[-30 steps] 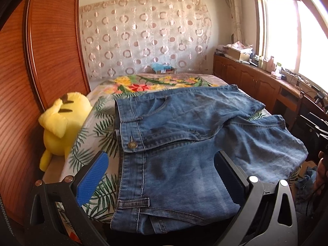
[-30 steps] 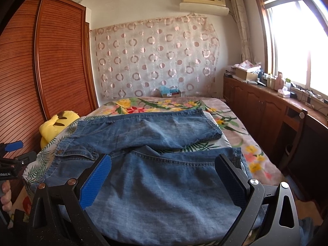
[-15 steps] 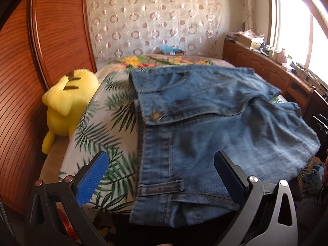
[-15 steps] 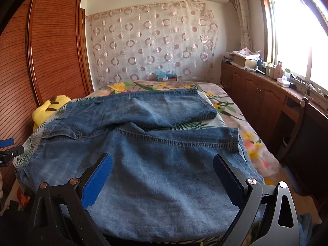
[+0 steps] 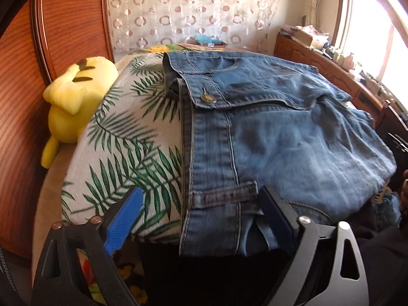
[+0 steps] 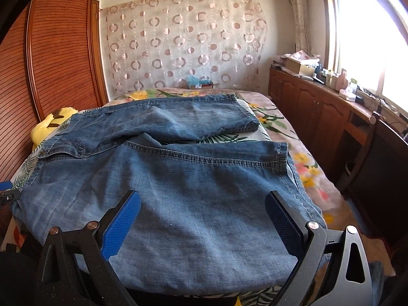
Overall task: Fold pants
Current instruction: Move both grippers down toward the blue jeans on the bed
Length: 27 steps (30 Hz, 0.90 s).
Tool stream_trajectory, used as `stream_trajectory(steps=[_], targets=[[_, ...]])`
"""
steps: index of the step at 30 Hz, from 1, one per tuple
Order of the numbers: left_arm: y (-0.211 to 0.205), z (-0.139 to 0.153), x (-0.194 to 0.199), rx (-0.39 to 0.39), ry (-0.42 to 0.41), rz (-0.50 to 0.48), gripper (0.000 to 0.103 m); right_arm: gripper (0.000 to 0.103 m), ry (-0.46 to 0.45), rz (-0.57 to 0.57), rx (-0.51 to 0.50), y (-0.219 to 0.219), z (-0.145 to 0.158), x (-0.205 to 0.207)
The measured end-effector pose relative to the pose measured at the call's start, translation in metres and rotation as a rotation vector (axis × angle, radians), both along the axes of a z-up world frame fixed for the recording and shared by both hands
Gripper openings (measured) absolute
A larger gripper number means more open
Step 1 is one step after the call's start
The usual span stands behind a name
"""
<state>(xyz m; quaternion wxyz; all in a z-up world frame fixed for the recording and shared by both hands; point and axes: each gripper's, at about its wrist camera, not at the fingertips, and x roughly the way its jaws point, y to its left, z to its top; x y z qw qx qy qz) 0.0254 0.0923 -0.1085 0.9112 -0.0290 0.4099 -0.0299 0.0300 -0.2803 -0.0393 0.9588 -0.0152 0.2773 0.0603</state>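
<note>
While blue jeans (image 5: 280,132) lie spread across a bed (image 5: 122,132), a person holds two grippers at its near edge.

Because the jeans are laid sideways, the waistband with its metal button (image 5: 208,98) sits toward the left of the leaf-printed bedspread, and both legs run off to the right, one behind the other. At the waistband corner by a belt loop (image 5: 224,193), the left gripper (image 5: 201,216) is closing its jaws; the denim edge lies between the blue pads, which do not yet press on it. Over the nearer leg, the right gripper (image 6: 202,219) has its jaws wide apart and holds nothing. Beside the bed, against a wooden wardrobe (image 5: 58,25), a yellow plush toy (image 5: 74,97) leans.
</note>
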Motion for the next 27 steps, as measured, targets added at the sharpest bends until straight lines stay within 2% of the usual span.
stream_trajectory(steps=[3,4,7,13,16,23,27], targets=[[0.002,-0.001,-0.005,-0.034,0.006,-0.034,0.07,0.098,0.003,-0.005,0.004,-0.002,0.0,-0.003],[0.001,-0.001,-0.006,-0.043,0.013,-0.048,0.059,0.098,0.001,-0.007,0.001,-0.002,0.0,-0.004],[-0.005,0.0,-0.007,-0.045,0.019,-0.069,0.05,0.098,-0.006,-0.008,-0.005,0.0,-0.001,-0.005],[-0.005,-0.004,-0.003,-0.056,0.057,-0.063,0.048,0.098,-0.005,-0.009,-0.012,0.001,-0.001,-0.002],[-0.009,-0.005,-0.003,-0.031,0.067,-0.064,0.048,0.098,-0.005,-0.018,-0.01,-0.003,-0.001,-0.001],[-0.008,-0.006,-0.01,0.001,0.096,-0.058,0.056,0.098,-0.011,-0.026,-0.021,-0.004,0.001,0.0],[-0.003,-0.005,-0.016,0.002,0.109,-0.082,0.056,0.098,-0.008,-0.035,-0.031,-0.005,0.001,0.002]])
